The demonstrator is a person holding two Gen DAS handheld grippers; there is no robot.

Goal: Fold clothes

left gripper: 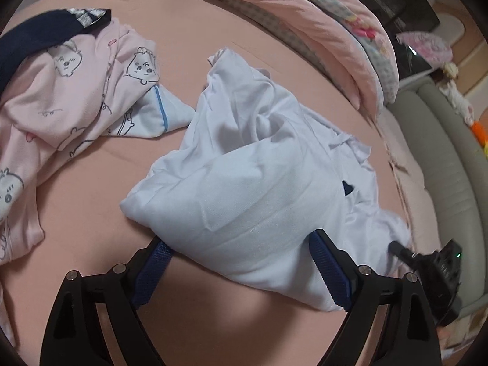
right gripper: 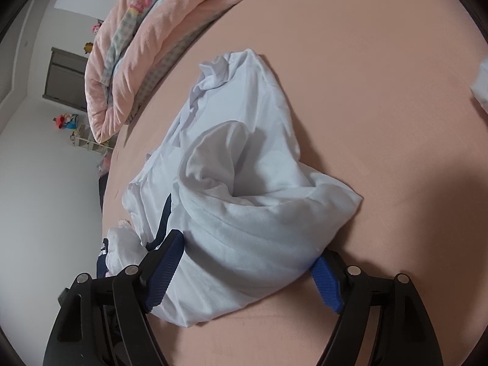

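Both spread wide, the left hand-held gripper [left gripper: 241,256] and right hand-held gripper [right gripper: 247,253] straddle the white garment [left gripper: 250,164].

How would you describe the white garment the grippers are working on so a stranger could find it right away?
On the pink bedsheet, look at the middle, below the rolled pink quilt at its far edge. The white garment lies there in a rumpled heap between both grippers' open blue-padded fingers. Unlike the pink cartoon-print pajamas to its left, it is plain, with no print.
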